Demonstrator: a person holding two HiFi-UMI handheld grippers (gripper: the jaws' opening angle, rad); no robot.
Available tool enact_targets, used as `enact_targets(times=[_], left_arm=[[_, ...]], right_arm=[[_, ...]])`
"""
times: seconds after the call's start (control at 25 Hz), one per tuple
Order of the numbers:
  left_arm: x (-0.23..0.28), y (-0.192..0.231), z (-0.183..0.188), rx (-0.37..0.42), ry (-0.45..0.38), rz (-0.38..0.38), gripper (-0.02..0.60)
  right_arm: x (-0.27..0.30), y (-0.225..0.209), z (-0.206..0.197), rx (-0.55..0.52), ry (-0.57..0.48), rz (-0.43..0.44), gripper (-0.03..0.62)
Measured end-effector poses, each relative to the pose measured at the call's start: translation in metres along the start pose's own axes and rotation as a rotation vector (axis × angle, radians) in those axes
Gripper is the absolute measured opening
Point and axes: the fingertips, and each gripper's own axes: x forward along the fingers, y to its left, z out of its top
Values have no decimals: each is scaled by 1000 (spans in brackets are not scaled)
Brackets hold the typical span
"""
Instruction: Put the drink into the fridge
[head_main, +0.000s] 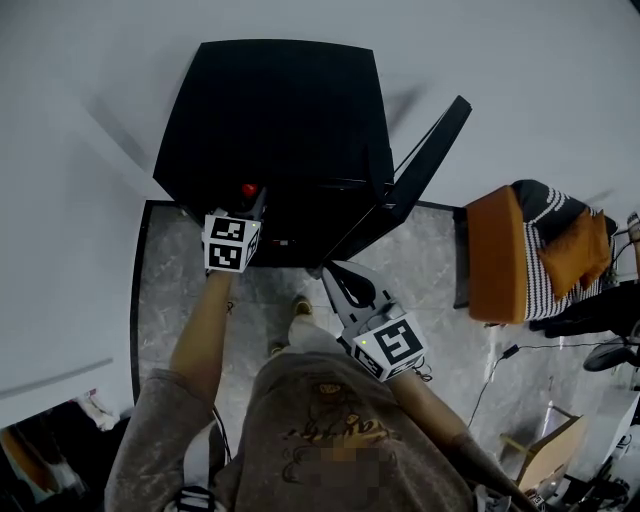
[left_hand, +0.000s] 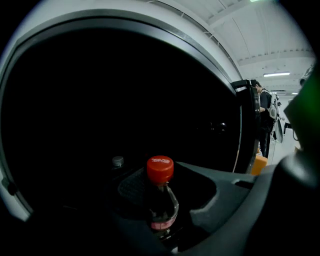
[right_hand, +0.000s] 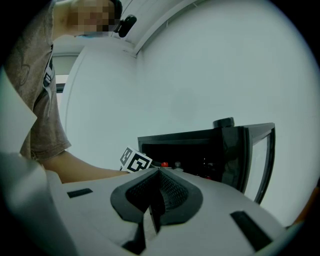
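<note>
The drink is a dark cola bottle (left_hand: 161, 200) with a red cap (left_hand: 160, 169), and it stands upright between the jaws of my left gripper (left_hand: 167, 196), which is shut on it. In the head view the left gripper (head_main: 253, 203) holds the red cap (head_main: 248, 190) at the mouth of the black fridge (head_main: 270, 110). The fridge door (head_main: 425, 165) stands open to the right. Inside the dark fridge a grey-capped bottle (left_hand: 117, 161) shows behind the drink. My right gripper (right_hand: 156, 186) hangs back, shut and holding nothing; in the head view the right gripper (head_main: 335, 278) is below the door.
The fridge stands on a marbled floor panel (head_main: 175, 290) against a white wall. An orange seat (head_main: 497, 255) with striped and orange cloth is at the right. A cardboard box (head_main: 548, 455) and cables lie at the bottom right. The person's feet (head_main: 298, 325) are before the fridge.
</note>
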Motion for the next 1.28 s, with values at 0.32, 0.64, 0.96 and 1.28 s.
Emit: enact_targets(times=[0.32, 0.64, 0.96, 1.28], left_arm=[[13, 20, -7, -12, -3, 44, 146], [20, 27, -6, -11, -4, 64, 146], [23, 28, -5, -11, -19, 79, 150], [22, 31, -7, 10, -39, 117, 158]], right_arm=[[7, -2, -4, 4, 17, 1, 18], [8, -4, -7, 8, 29, -6, 18], [10, -4, -7, 4, 35, -4, 18], [10, -3, -11, 9, 39, -1, 18]])
